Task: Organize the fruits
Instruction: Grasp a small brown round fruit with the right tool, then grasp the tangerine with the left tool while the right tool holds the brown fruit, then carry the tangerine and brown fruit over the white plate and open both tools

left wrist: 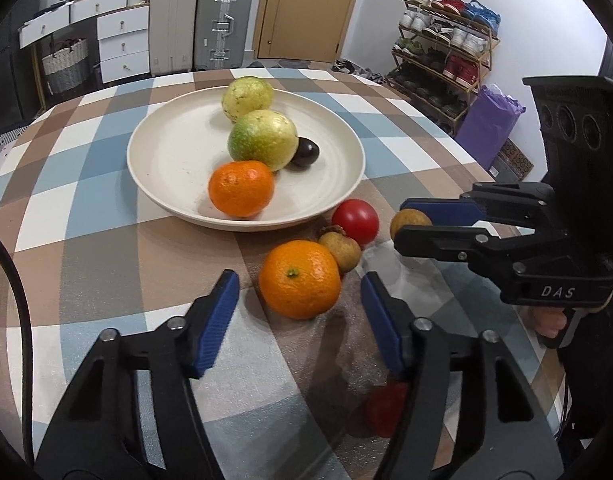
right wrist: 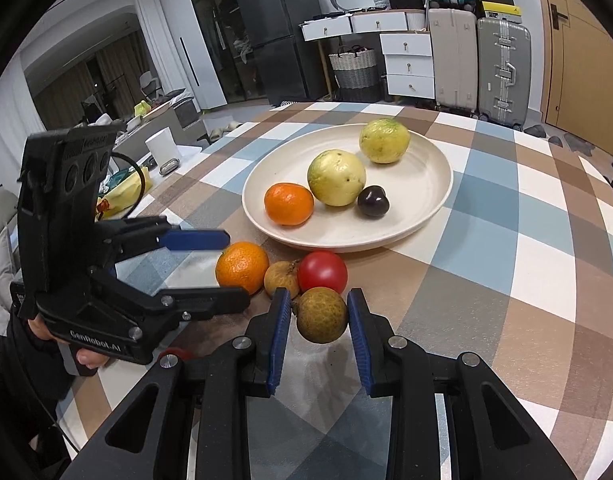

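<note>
A cream plate [left wrist: 166,152] [right wrist: 426,184] holds two yellow-green fruits, a mandarin [left wrist: 241,188] and a dark plum [left wrist: 305,153]. In front of the plate, an orange [left wrist: 299,278] [right wrist: 242,266] lies on the checked cloth. My left gripper [left wrist: 299,300] [right wrist: 238,270] straddles it, open, with a gap between each blue pad and the peel. My right gripper [right wrist: 318,314] [left wrist: 400,222] is shut on a small brown fruit [right wrist: 321,314] [left wrist: 412,220], with both pads against its sides. A second brown fruit [left wrist: 340,250] [right wrist: 281,278] and a red tomato [left wrist: 355,222] [right wrist: 322,272] lie next to the orange.
A blurred red fruit [left wrist: 386,408] lies low under my left gripper's right finger. A person's hand [right wrist: 88,356] holds the left gripper's handle. The round table's edge curves away to the right. Suitcases, white drawers and a shoe rack [left wrist: 442,52] stand beyond it.
</note>
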`<action>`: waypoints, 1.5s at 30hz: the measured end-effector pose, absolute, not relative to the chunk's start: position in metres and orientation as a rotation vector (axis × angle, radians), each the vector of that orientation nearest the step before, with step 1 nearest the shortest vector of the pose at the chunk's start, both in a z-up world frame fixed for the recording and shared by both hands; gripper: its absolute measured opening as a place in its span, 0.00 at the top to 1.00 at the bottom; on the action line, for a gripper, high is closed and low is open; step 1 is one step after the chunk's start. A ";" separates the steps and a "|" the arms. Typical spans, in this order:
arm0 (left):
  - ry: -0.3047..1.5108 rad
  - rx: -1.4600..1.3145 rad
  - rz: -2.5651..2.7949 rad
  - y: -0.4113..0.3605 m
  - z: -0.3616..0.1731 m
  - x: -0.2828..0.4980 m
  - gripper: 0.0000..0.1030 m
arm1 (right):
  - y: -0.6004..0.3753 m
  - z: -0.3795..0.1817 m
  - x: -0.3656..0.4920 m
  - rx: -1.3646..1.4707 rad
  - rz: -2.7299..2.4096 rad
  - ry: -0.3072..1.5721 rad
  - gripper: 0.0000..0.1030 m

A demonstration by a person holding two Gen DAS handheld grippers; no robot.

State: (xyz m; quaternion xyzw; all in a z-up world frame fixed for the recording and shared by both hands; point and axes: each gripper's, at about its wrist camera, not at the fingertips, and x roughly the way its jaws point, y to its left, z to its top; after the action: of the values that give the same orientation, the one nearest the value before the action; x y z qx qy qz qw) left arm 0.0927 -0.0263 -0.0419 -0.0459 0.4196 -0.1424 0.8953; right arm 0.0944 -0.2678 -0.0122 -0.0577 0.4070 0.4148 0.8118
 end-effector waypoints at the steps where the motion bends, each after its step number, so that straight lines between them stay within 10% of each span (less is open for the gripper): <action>1: 0.870 -0.096 -0.297 -0.026 -0.042 0.093 0.52 | -0.268 -0.013 0.095 -0.124 0.886 0.873 0.71; 5: 0.872 -0.116 -0.300 -0.023 -0.043 0.094 0.63 | -0.268 -0.013 0.096 -0.123 0.882 0.869 0.71; 45: 0.609 -0.191 -0.082 0.027 0.004 0.090 0.64 | -0.277 0.020 0.107 -0.029 0.815 0.665 0.71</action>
State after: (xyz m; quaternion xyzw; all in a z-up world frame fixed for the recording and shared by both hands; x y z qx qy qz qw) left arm 0.0904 0.0267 0.0040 -0.0937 0.2994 -0.0403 0.9487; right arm 0.1068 -0.2772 0.0204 -0.0137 0.3174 0.3890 0.8647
